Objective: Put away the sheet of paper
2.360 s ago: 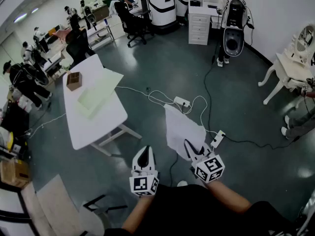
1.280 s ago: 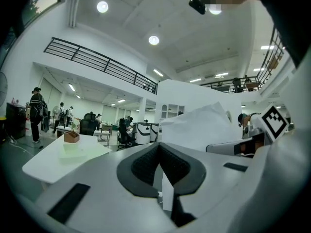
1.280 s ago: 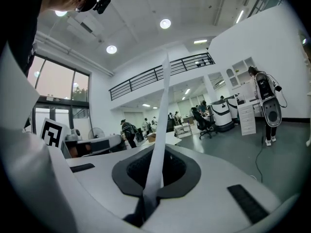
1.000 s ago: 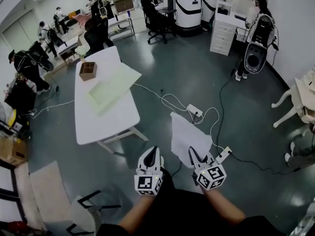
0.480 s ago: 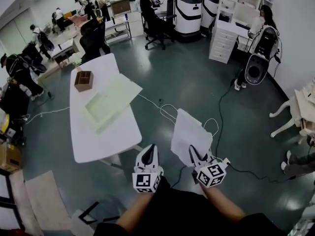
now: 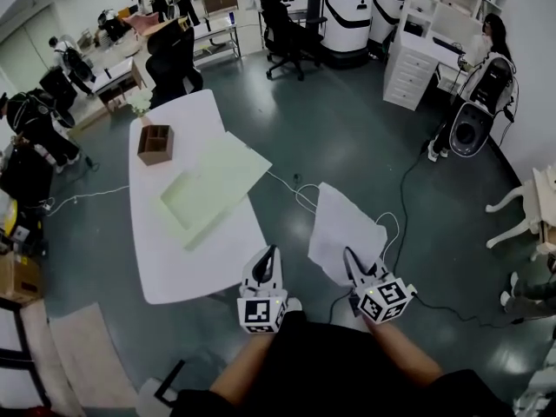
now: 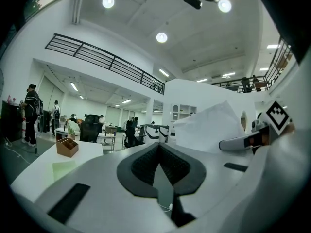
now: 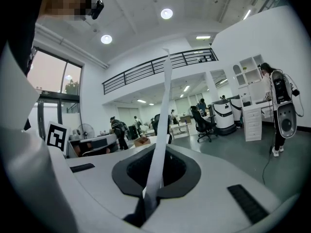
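A white sheet of paper (image 6: 343, 224) hangs out in front of my right gripper (image 6: 350, 257), which is shut on its near edge; in the right gripper view the sheet (image 8: 163, 125) shows edge-on, rising from between the pads. My left gripper (image 6: 270, 252) is shut and holds nothing, just off the near corner of the white table (image 6: 187, 259). On the table lie an open pale green folder (image 6: 213, 185) and a brown wooden box (image 6: 155, 143). The left gripper view shows the sheet (image 7: 209, 127) to its right and the box (image 7: 67, 147) far left.
White cables and a power strip (image 6: 304, 189) lie on the dark floor beyond the sheet. Black office chairs (image 6: 174, 55) and desks with people stand behind the table. A white drawer unit (image 6: 415, 68) and a person (image 6: 482, 94) are at the right.
The table has come nearer and now lies just ahead of my left gripper. The sheet stays clamped in the right gripper. Both grippers keep their places side by side.
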Motion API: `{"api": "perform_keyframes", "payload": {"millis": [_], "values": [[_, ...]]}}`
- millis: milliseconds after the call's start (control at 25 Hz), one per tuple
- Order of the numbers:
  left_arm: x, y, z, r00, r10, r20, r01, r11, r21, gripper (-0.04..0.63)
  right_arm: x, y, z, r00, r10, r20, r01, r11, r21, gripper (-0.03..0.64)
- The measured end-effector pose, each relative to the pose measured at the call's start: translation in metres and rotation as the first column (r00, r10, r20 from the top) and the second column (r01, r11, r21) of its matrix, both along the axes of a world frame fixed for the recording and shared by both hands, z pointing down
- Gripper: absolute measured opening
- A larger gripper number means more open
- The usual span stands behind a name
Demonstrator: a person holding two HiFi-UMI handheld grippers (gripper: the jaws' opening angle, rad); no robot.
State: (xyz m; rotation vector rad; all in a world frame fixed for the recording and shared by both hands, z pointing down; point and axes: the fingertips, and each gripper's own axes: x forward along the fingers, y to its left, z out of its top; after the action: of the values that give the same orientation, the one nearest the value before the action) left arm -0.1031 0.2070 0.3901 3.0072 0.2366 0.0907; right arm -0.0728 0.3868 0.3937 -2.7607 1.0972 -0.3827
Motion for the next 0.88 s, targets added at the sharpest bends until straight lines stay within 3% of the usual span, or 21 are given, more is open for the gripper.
{"api": "perform_keyframes", "payload": {"millis": [320,880], "values": [[0.037,-0.055,0.011,1.000,-0.019,0.012,0.019,1.000,-0.009,0.003,0.051,-0.048,0.005,1.000,-0.019,-0.004,0.019,1.000,-0.020,-0.002],[0.060,-0.063,0.028,0.999,0.019,0.041,-0.017,0.998,-0.059,0.003,0.075,-0.046,0.036,0.995,0.026,0.100,-0.019,0.997,-0.070,-0.002]]}}
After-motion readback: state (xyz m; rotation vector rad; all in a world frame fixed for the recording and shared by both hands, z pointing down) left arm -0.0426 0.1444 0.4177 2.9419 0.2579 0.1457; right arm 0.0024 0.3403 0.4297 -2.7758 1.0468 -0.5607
